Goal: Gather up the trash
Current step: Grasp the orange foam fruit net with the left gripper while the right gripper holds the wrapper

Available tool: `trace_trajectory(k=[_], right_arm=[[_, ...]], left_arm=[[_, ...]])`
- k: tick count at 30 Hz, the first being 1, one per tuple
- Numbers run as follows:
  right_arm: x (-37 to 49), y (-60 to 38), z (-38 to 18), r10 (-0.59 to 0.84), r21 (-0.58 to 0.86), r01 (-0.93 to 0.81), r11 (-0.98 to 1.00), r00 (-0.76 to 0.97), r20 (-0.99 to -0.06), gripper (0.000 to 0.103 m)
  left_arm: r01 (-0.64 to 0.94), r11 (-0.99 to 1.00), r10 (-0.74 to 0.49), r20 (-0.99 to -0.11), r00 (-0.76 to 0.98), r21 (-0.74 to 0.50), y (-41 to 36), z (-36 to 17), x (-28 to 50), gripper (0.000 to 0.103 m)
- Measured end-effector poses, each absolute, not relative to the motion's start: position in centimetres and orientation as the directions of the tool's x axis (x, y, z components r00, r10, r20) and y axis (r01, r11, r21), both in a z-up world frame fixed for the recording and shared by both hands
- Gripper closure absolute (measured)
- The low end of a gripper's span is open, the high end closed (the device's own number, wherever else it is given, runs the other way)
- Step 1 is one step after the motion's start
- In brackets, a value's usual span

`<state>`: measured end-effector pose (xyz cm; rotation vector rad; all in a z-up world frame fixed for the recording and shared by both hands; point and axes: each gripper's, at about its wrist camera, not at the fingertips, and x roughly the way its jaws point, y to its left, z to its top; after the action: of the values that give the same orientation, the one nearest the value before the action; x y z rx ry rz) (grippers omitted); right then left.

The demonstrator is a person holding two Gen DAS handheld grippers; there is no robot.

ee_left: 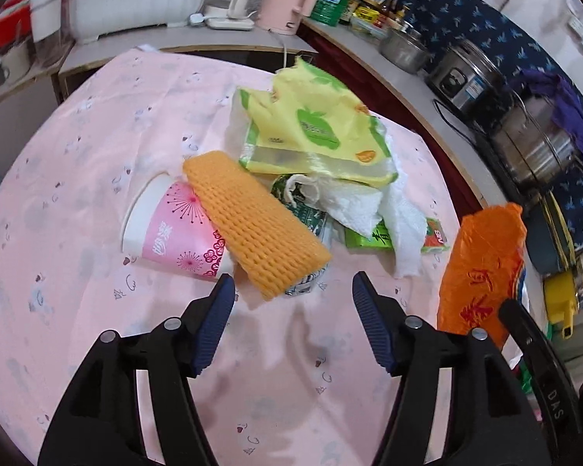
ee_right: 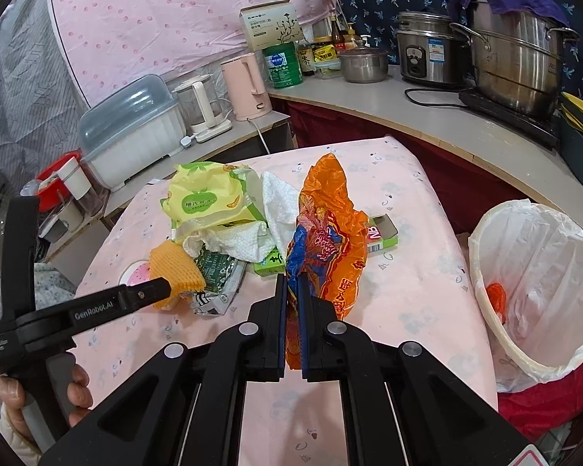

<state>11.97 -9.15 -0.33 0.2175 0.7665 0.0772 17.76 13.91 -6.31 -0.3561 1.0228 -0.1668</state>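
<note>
A pile of trash lies on the pink tablecloth (ee_left: pixel 97 136): an orange foam net (ee_left: pixel 252 221), a pink paper cup (ee_left: pixel 175 229) on its side, a yellow tissue wrapper (ee_left: pixel 315 128), white paper towels (ee_left: pixel 369 206) and a green carton (ee_right: pixel 381 233). My left gripper (ee_left: pixel 293 291) is open, just in front of the foam net. My right gripper (ee_right: pixel 291 291) is shut on an orange snack bag (ee_right: pixel 330 240), held upright above the table; the bag also shows in the left wrist view (ee_left: pixel 482 268).
A white bin (ee_right: pixel 540 287) lined with a clear bag stands right of the table, with an orange scrap inside. Behind runs a counter (ee_right: pixel 427 116) with pots, a rice cooker, a pink kettle (ee_right: pixel 246 85) and a dish box.
</note>
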Motion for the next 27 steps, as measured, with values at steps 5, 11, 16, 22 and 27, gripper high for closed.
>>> trace_trajectory(k=[5, 11, 16, 22, 27], right_arm=[[12.2, -9.3, -0.7, 0.153, 0.23, 0.012, 0.973, 0.713, -0.684, 0.098], [12.6, -9.6, -1.0, 0.154, 0.23, 0.013, 0.973, 0.707, -0.69, 0.098], [12.8, -9.7, -1.3, 0.154, 0.23, 0.014, 0.973, 0.702, -0.696, 0.098], [12.9, -9.6, -1.2, 0.162, 0.233, 0.006, 0.973, 0.701, -0.695, 0.098], [12.5, -9.7, -0.8, 0.166, 0.235, -0.002, 0.972, 0.71, -0.684, 0.098]], left_arm=[[-0.088, 0.915, -0.307, -0.822, 0.481, -0.393, 14.3, -7.9, 19.5, 0.042], [-0.082, 0.924, -0.292, -0.827, 0.481, -0.374, 13.4, -8.6, 20.8, 0.062], [-0.045, 0.926, -0.307, -0.819, 0.484, -0.374, 13.0, -8.4, 20.6, 0.093], [0.001, 0.934, -0.305, -0.795, 0.524, -0.358, 12.4, -6.6, 19.5, 0.094], [0.049, 0.936, -0.315, -0.768, 0.558, -0.349, 11.5, -4.4, 18.4, 0.095]])
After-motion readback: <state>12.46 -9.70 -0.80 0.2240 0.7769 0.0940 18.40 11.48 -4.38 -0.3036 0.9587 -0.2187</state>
